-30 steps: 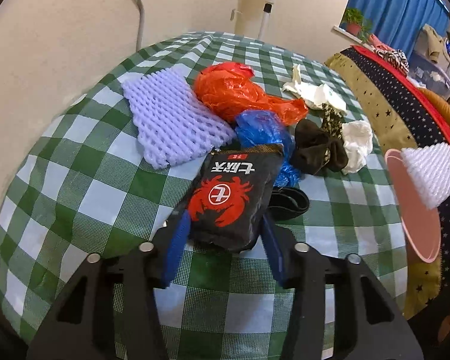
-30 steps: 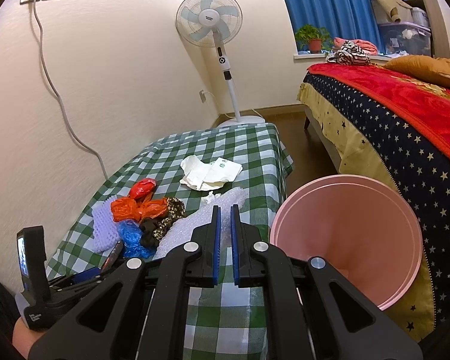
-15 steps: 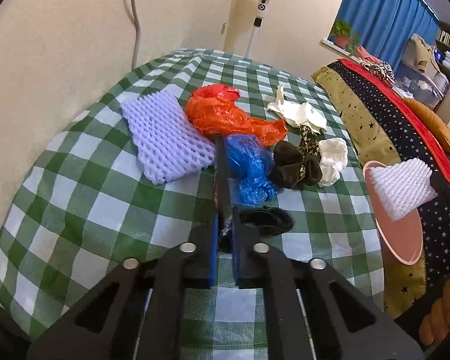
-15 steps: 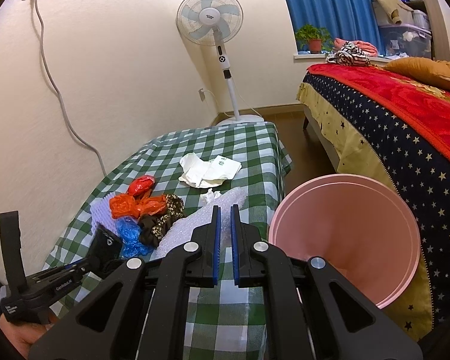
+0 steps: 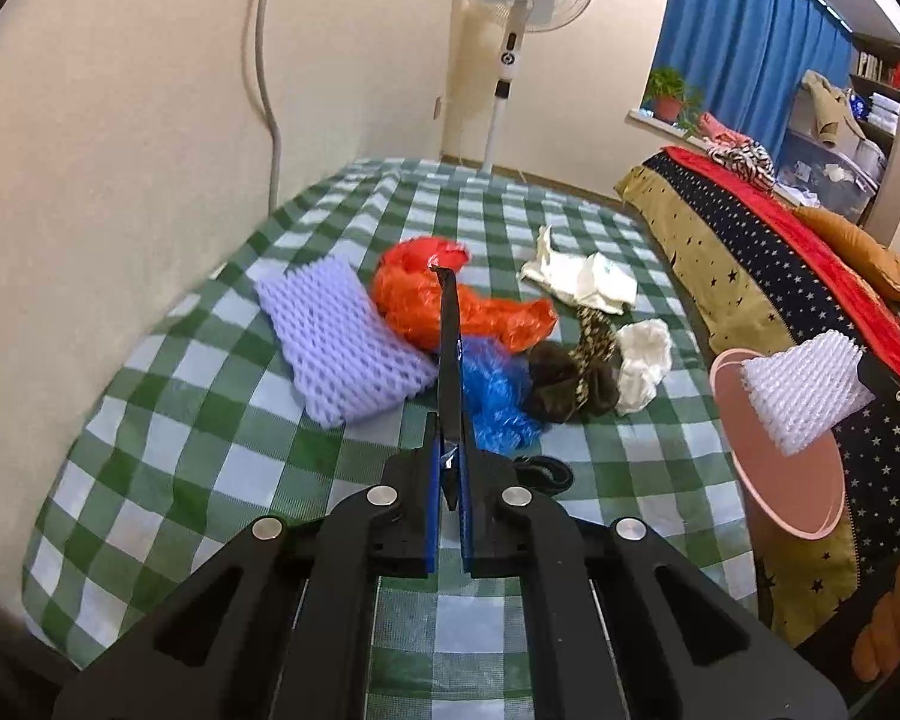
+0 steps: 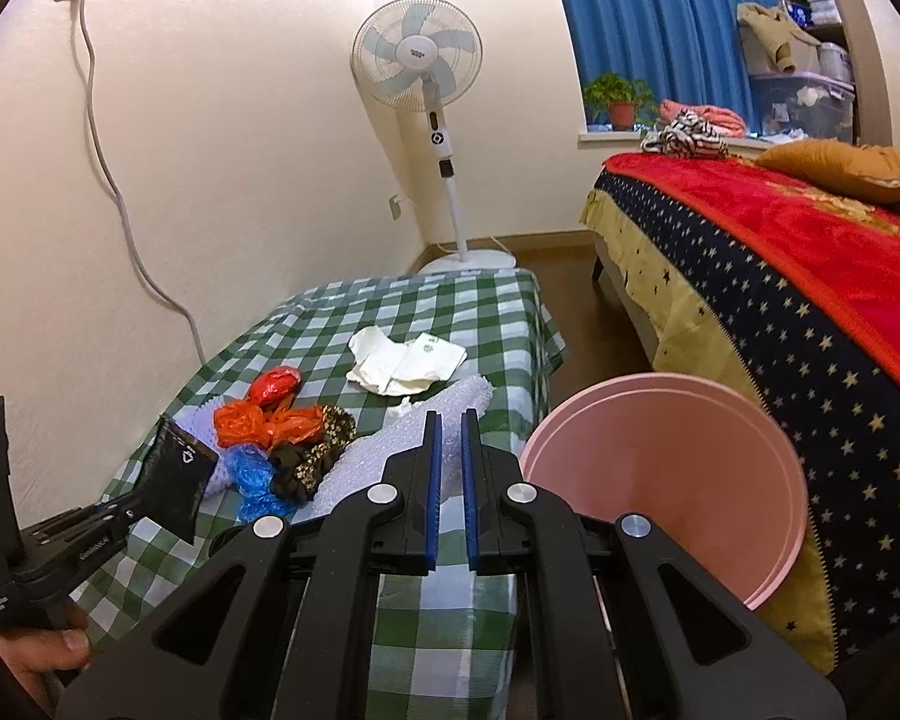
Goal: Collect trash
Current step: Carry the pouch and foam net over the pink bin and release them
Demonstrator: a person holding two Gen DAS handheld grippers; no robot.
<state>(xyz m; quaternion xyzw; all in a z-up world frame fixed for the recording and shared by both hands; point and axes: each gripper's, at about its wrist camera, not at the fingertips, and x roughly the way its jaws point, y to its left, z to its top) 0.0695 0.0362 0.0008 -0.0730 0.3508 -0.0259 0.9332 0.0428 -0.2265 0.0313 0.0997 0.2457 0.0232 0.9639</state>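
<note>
Black snack packet (image 5: 448,360) sits edge-on, pinched tight in the left claw (image 5: 448,468), above the desk (image 5: 210,438); right claw (image 6: 450,450) clamps white foam netting (image 5: 804,393).

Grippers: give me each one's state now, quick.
Left gripper: shut on the black snack packet, lifted off the table.
Right gripper: shut on the white foam net.
</note>
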